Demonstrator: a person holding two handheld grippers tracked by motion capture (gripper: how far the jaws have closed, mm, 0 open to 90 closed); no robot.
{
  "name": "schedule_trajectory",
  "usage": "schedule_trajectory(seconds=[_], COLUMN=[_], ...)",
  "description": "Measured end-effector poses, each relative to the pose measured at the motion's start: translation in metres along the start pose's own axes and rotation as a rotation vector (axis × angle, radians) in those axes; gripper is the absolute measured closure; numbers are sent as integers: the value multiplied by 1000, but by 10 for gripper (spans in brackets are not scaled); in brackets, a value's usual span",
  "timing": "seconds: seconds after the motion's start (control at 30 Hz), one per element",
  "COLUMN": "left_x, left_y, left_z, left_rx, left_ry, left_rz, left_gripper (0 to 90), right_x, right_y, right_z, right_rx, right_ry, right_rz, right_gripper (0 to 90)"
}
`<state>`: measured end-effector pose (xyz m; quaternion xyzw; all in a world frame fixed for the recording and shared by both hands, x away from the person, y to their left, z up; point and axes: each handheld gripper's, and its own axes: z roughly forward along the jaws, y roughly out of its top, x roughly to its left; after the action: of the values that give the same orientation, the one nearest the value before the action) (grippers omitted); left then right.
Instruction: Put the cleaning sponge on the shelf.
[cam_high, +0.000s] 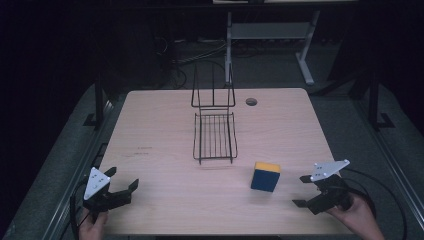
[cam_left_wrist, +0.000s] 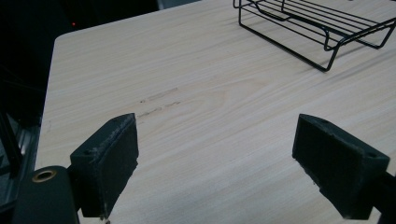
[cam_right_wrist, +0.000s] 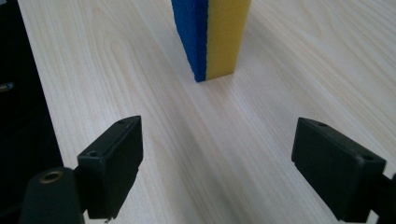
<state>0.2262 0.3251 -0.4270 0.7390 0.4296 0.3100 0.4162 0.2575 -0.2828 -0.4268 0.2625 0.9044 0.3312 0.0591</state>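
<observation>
High view, unlabelled blue-yellow block (cam_high: 265, 176), faint table (cam_high: 165, 200) marks (cam_high: 144, 151)

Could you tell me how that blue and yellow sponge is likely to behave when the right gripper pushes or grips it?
The sponge stands upright on a narrow edge, so a push from the right gripper would probably tip it. Its foam-like look suggests it is light and would squash between the jaws. The blue face looks coarse, so slipping seems unlikely.

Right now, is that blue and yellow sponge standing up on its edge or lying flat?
Standing on edge. The sponge rises upright from the table, its blue and yellow layers side by side, ahead of the open right gripper.
</observation>
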Motion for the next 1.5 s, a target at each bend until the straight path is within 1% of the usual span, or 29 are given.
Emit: schedule_trajectory(seconds=[0.3, 0.37, 0.4, 0.43, 0.6, 0.73, 0.97, 1.27, 1.5], left_x=[0, 0, 0, 0, 0, 1, 2, 1, 1], left_y=[0, 0, 0, 0, 0, 0, 0, 1, 1], left_z=[0, 0, 0, 0, 0, -1, -1, -2, -1], left_rx=[1, 1, 1, 0, -3, -3, -4, -7, -5], left_ry=[-2, -2, -2, -2, -2, 0, 1, 1, 0], left_rz=[2, 0, -1, -1, -1, 0, 0, -1, 3], left_gripper=[139, 139, 139, 139, 139, 139, 139, 139, 139], right_x=[0, 0, 0, 0, 0, 0, 0, -1, -3], right_y=[13, 16, 17, 19, 27, 35, 50, 58, 63], right_z=[3, 4, 4, 5, 8, 11, 17, 24, 30], right_rx=[10, 10, 13, 14, 21, 23, 21, 31, 25], right_ry=[9, 9, 11, 12, 21, 27, 48, 63, 77], right_rz=[-19, -31, -27, -36, -48, -67, -95, -106, -110], right_gripper=[164, 164, 164, 164, 164, 164, 164, 165, 167])
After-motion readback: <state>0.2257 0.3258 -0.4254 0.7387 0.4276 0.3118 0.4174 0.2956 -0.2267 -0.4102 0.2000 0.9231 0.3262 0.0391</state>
